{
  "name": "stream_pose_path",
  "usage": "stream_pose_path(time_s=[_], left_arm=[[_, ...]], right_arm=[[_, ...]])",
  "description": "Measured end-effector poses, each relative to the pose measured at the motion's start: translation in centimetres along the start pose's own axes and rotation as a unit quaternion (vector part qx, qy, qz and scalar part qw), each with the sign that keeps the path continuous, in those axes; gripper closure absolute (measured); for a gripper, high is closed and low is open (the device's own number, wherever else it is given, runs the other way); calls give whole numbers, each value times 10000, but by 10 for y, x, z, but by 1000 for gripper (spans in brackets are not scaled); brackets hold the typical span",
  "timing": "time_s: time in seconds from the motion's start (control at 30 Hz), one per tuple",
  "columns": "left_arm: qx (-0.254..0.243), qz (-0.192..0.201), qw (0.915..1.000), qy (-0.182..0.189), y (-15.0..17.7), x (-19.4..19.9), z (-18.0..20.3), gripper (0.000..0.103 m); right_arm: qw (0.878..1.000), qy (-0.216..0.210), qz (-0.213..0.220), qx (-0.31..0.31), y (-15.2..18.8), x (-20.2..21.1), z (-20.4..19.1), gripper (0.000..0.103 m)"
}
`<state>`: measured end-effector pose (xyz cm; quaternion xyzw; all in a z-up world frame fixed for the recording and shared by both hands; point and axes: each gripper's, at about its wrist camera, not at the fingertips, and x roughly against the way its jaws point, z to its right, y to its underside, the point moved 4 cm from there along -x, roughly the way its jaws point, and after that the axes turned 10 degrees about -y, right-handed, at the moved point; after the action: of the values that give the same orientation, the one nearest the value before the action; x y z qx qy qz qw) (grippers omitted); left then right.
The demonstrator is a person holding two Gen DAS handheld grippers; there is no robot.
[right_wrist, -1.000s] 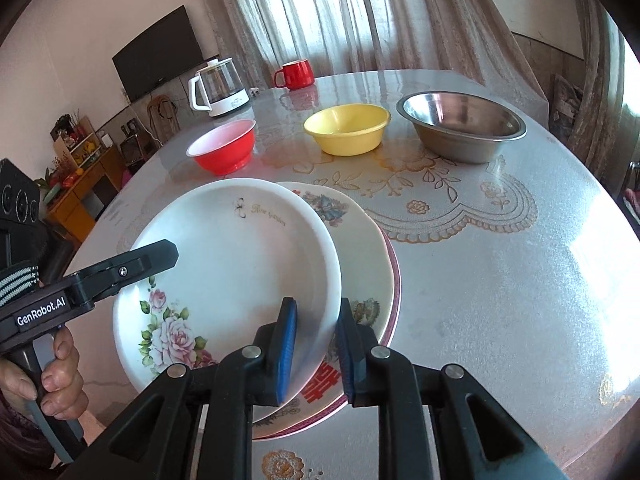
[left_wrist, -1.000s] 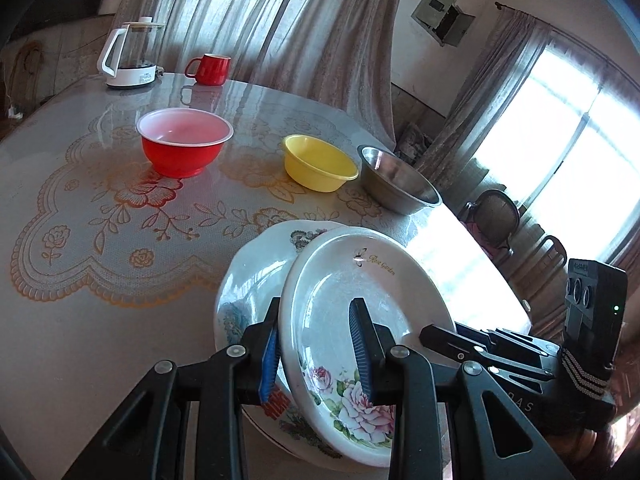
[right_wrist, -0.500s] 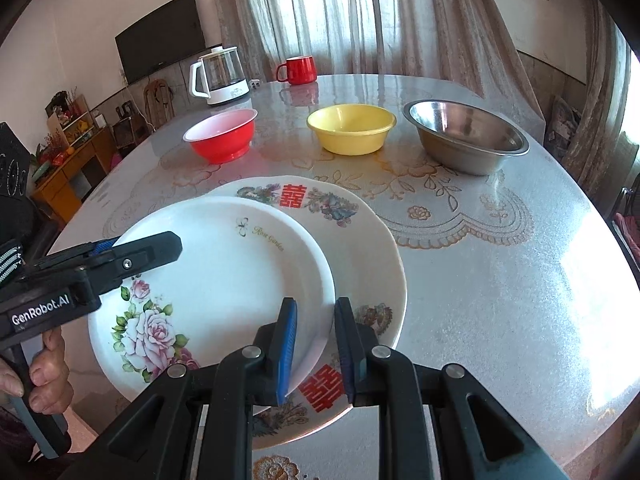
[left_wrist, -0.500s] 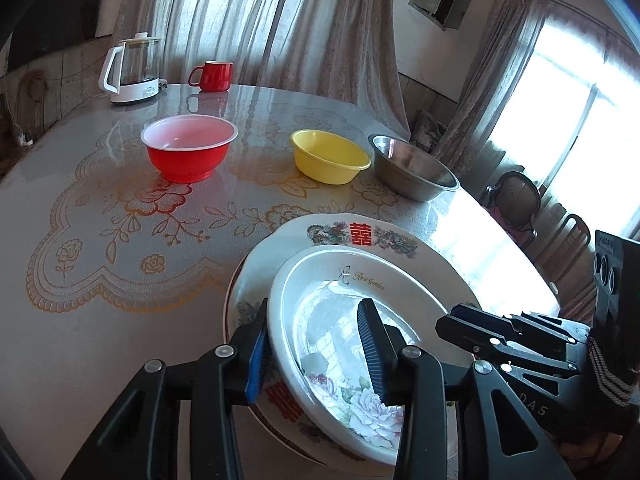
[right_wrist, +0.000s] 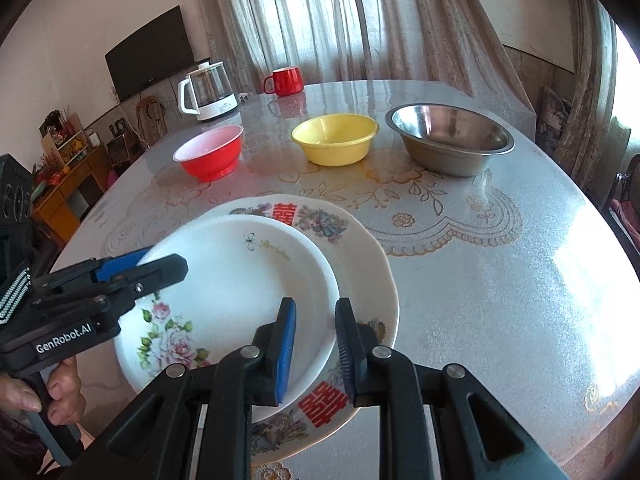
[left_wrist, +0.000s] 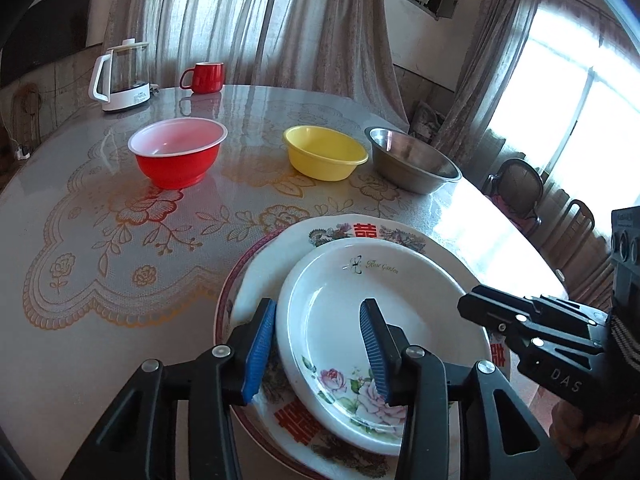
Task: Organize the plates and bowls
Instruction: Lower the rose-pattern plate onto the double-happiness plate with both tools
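A white rose-patterned plate [left_wrist: 360, 304] [right_wrist: 240, 280] lies on a larger plate with red characters [left_wrist: 360, 230] [right_wrist: 360, 264], stacked at the table's near edge. My left gripper [left_wrist: 318, 344] is open, its fingers straddling the rose plate's left rim. My right gripper [right_wrist: 316, 344] is open, its fingers either side of the rose plate's right rim. A red bowl [left_wrist: 178, 152] [right_wrist: 210, 152], a yellow bowl [left_wrist: 324, 152] [right_wrist: 336, 138] and a steel bowl [left_wrist: 412, 164] [right_wrist: 450, 138] stand in a row farther back.
A glass kettle [left_wrist: 122, 74] [right_wrist: 208, 90] and a red mug [left_wrist: 204, 77] [right_wrist: 284, 81] stand at the table's far side. The round table [right_wrist: 500, 280] has a lace-pattern cover. Chairs [left_wrist: 516, 192] stand to the right by the window.
The rose plate has come down flat onto the larger plate. Both grippers have opened and let go of its rim.
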<state>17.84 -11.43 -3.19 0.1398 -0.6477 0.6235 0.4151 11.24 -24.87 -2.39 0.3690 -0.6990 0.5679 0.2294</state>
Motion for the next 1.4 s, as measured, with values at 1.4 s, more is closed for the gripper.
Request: stream_pose_path(time_s=[1.4], left_arm=[[274, 313, 9970, -650, 9, 31, -23, 46]], right_arm=[[9956, 425, 212, -805, -13, -14, 35, 78]])
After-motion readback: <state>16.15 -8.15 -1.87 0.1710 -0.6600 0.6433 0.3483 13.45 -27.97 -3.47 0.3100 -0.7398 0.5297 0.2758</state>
